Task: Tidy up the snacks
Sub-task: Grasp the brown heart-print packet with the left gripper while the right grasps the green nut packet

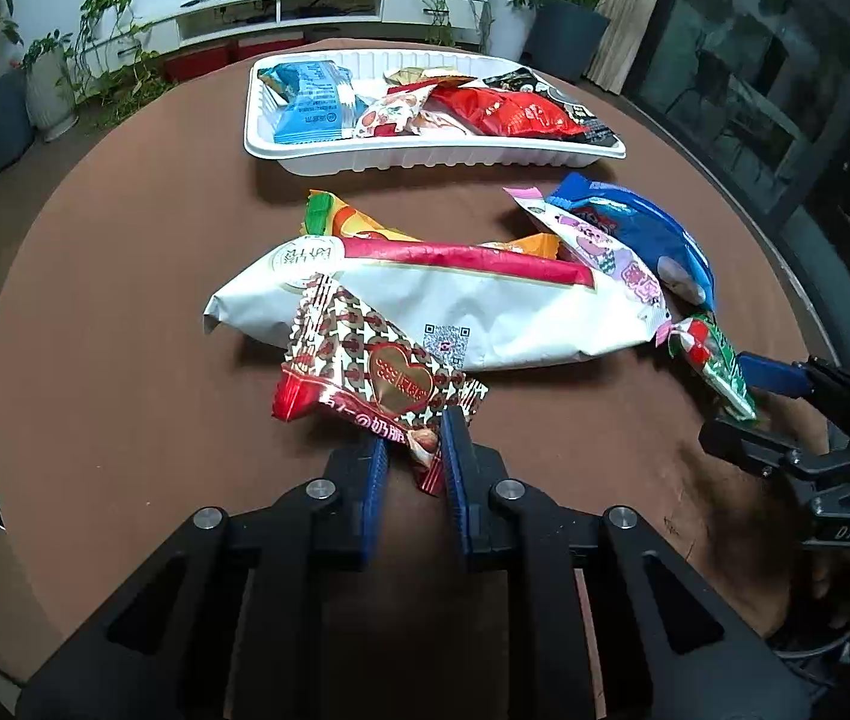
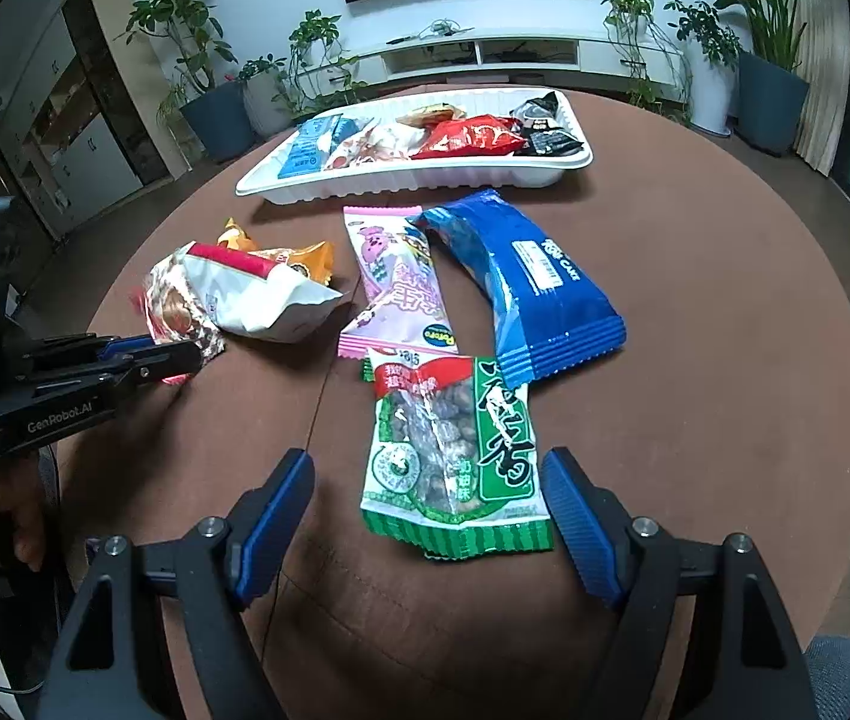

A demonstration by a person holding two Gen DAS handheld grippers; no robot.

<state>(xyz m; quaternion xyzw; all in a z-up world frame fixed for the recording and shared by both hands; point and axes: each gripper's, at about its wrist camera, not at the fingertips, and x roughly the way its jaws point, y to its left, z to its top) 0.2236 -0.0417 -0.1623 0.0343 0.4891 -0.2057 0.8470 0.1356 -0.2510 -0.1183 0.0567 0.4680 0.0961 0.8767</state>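
My left gripper [image 1: 413, 456] is pinching only the crimped near edge of the red-and-gold heart packet [image 1: 377, 378], which lies partly on the long white packet [image 1: 425, 306], so I judge the thin foil could slip out or drag that packet along when I lift toward the white tray [image 1: 425, 156]. My right gripper [image 2: 425, 516] stands spread around the green nut packet [image 2: 455, 456] without pressing it. Closing carelessly here might crumple the bag or catch just a corner.
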